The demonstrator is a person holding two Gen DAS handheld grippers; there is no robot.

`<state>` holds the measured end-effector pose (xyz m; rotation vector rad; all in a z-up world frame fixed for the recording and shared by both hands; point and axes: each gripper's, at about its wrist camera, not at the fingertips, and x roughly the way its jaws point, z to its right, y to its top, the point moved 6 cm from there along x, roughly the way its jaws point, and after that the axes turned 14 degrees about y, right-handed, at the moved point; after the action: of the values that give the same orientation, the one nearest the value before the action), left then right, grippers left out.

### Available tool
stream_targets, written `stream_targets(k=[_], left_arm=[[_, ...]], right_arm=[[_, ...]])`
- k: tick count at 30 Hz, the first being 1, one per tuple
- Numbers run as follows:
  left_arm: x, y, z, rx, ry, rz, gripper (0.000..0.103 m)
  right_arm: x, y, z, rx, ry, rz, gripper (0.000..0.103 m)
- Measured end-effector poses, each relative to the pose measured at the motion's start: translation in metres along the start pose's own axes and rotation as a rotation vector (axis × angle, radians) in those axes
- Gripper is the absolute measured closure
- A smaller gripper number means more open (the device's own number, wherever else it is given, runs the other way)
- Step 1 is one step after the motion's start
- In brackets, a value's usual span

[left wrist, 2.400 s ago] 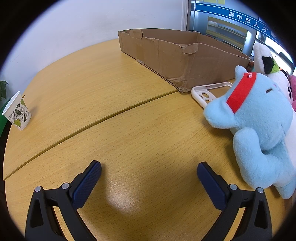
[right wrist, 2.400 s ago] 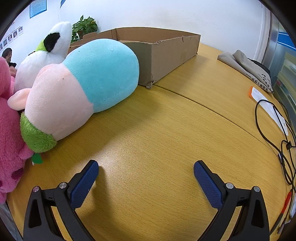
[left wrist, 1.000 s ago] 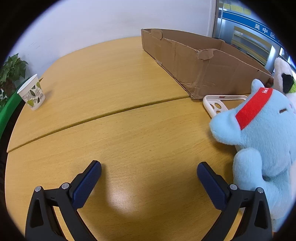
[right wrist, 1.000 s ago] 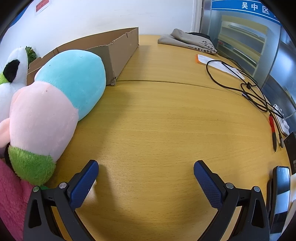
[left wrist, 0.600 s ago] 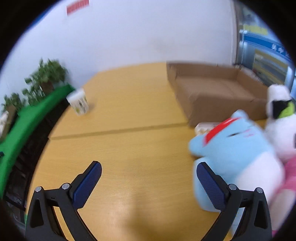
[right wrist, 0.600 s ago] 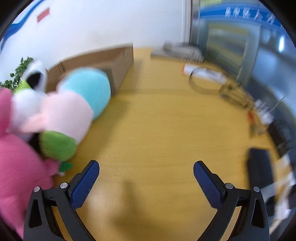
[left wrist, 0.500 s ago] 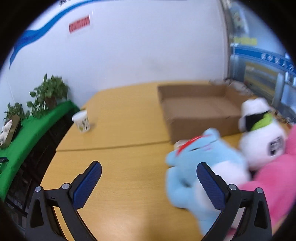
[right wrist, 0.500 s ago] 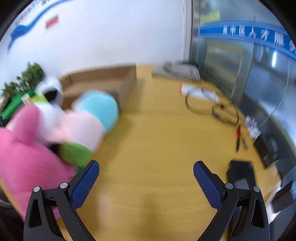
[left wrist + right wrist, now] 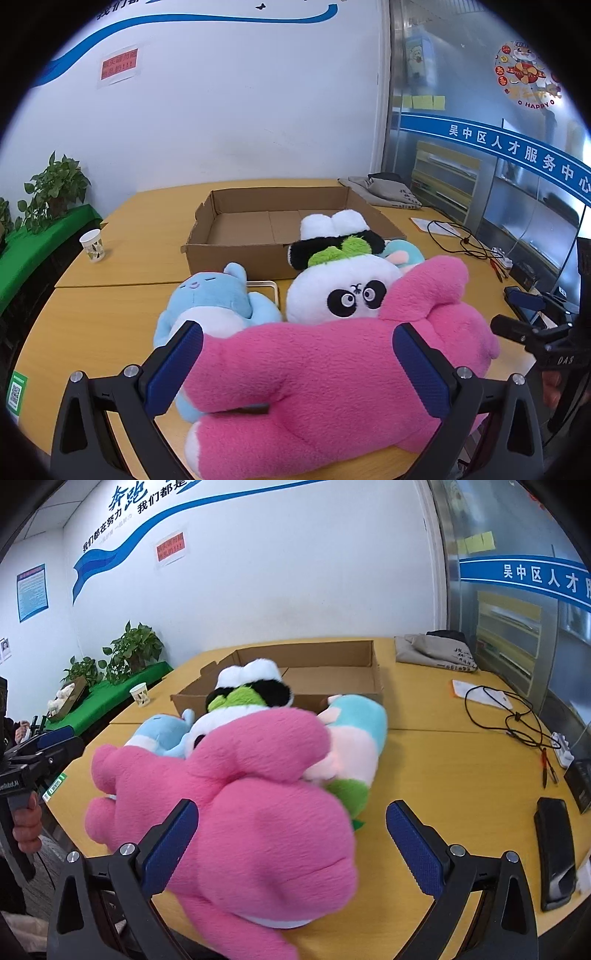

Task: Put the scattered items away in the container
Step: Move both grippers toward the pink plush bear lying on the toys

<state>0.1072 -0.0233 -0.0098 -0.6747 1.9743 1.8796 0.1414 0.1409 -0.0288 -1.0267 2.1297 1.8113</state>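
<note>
A big pink plush (image 9: 332,373) lies nearest on the wooden table, also in the right wrist view (image 9: 240,801). Behind it sit a panda plush (image 9: 343,291), a light blue plush (image 9: 210,302) and a pink-and-blue plush (image 9: 354,734). An open cardboard box (image 9: 229,254) stands behind them, empty inside. My left gripper (image 9: 295,362) is open, raised above the pink plush. My right gripper (image 9: 291,842) is open, raised above the same plush from the right side.
A white phone case (image 9: 264,290) lies beside the blue plush. A paper cup (image 9: 92,245) stands far left. A black cable (image 9: 509,712), pens (image 9: 546,770), a phone (image 9: 556,853) and folded cloth (image 9: 436,651) lie on the right. Plants (image 9: 125,657) line the left wall.
Both grippers have lifted and pulled back from low over the table to a high view over the plush pile. Both stay open and empty.
</note>
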Motion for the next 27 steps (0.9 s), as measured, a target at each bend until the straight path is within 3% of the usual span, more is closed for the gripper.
stream_targets(k=[3, 8, 15, 27], left_arm=[[0.002, -0.003, 0.005, -0.032, -0.022, -0.036, 0.001], [0.001, -0.010, 0.015, -0.019, 0.034, -0.022, 0.001], [-0.002, -0.021, 0.029, 0.020, -0.012, -0.044, 0.001], [0.040, -0.050, 0.029, 0.032, -0.055, -0.222, 0.001]], right_arm=[[-0.002, 0.000, -0.009, -0.007, -0.028, 0.011, 0.000], [-0.005, -0.004, -0.005, 0.043, -0.045, -0.017, 0.000], [-0.012, -0.010, -0.001, 0.040, -0.059, -0.029, 0.000], [0.030, -0.027, 0.022, 0.071, -0.034, -0.122, 0.000]])
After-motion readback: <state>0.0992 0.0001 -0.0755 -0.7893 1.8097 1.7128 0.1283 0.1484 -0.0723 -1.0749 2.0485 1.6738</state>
